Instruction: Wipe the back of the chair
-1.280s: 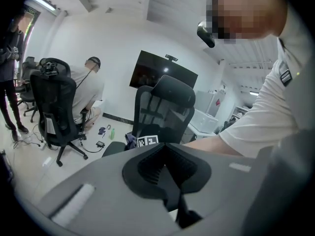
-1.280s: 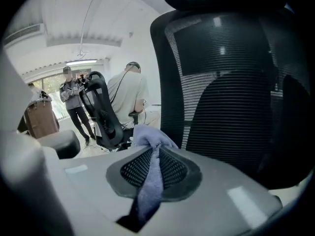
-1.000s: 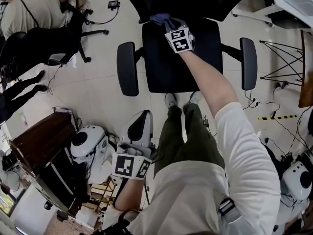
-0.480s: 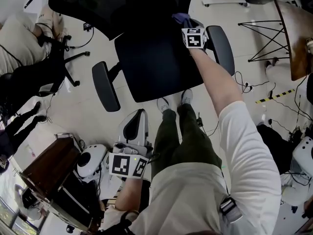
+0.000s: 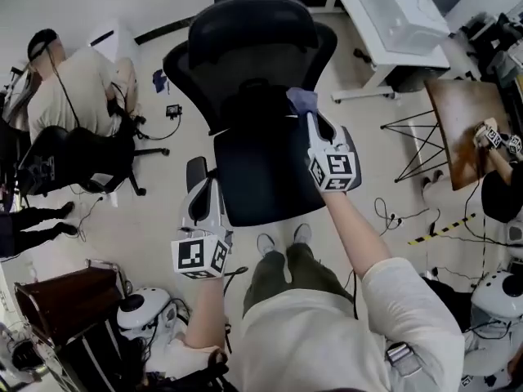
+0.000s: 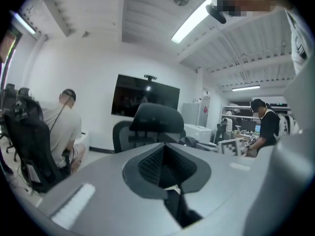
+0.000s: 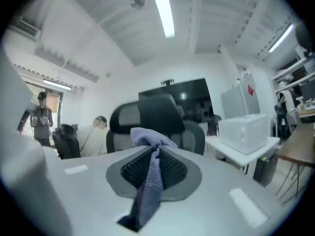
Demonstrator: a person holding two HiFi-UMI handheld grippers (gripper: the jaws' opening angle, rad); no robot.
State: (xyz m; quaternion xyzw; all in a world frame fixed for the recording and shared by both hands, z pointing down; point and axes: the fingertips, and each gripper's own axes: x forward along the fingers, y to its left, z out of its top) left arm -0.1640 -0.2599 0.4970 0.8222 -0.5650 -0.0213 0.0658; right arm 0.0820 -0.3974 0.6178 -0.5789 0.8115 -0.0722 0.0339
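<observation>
The black office chair stands in front of me, its back [image 5: 245, 47] rising behind the seat [image 5: 261, 178]. My right gripper [image 5: 306, 117] is shut on a blue-purple cloth [image 5: 301, 100], held at the right lower edge of the chair back, above the seat. In the right gripper view the cloth [image 7: 150, 176] hangs between the shut jaws, with the chair back [image 7: 157, 117] just beyond. My left gripper [image 5: 204, 188] is beside the chair's left armrest [image 5: 196, 174]. Its jaws are shut with nothing in them, and the chair [image 6: 157, 119] shows ahead.
A person [image 5: 78, 88] sits at the left next to another black chair [image 5: 73, 166]. A white desk [image 5: 392, 23] and a wooden table [image 5: 462, 125] stand at the right, with another person [image 5: 498, 190] there. White machines [image 5: 143, 317] and cables [image 5: 392, 215] lie on the floor.
The head view has swung so the whole chair back now shows. My right gripper still holds the cloth at the chair. My left gripper has come up and forward to the left armrest.
</observation>
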